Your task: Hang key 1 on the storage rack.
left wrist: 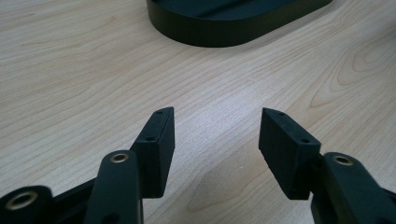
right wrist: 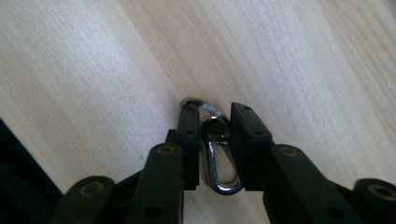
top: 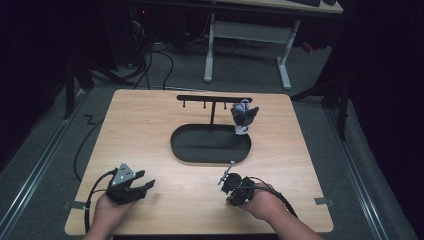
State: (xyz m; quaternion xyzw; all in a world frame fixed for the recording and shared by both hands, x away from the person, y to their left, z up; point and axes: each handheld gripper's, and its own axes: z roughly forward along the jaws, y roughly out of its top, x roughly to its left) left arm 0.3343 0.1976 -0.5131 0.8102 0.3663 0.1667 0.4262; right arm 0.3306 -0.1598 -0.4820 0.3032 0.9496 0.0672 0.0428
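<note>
Btwn right hand-held gripper [right wrist: 212,116] jaws: metal key clip [right wrist: 218,158], clamped; left hand-held gripper [left wrist: 217,133] wide open, empty

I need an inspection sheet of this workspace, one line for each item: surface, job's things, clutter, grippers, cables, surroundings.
Surface: wooden table, pale grain, no spills seen.
Job's things: black oval tray at the centre, with a T-shaped hook rack rising from it; a grey plush keychain hangs at the rack's right end; a metal clasp with key ring sits between the right gripper's jaws.
Clutter: nothing seen.
Grippers: left gripper open, jaws apart over bare wood; right gripper closed on the clasp.
Cables: a black cable trails from the left gripper.
Surroundings: dark room, a white-legged desk beyond the table.
</note>
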